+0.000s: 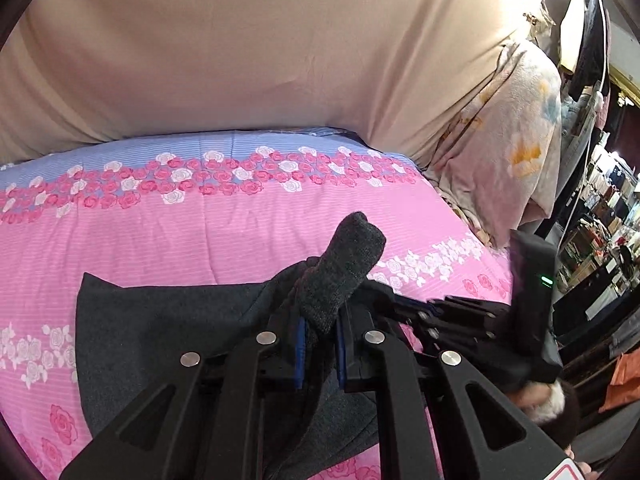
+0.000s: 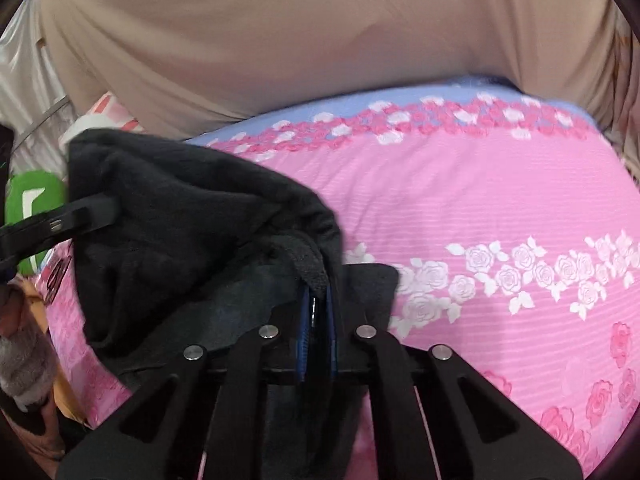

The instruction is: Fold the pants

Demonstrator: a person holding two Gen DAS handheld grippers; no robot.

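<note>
Nearest the lens in the left wrist view, the left gripper has its blue-padded jaws closed on a bunched fold of the dark grey pants, a roll of cloth standing up between the fingers at frame centre. The rest of the garment spreads flat over the lower left and centre of the pink floral bedsheet. At centre right the right gripper lies against the same cloth, its body blurred. A beige fabric backdrop fills the upper frame, and a pale floral pillow stands at the right. In the right wrist view, the left gripper enters at mid left, its tips against a raised heap of the pants. At lower centre the right gripper is clamped almost fully together on a hem edge. The bedsheet fills the right half.
</note>
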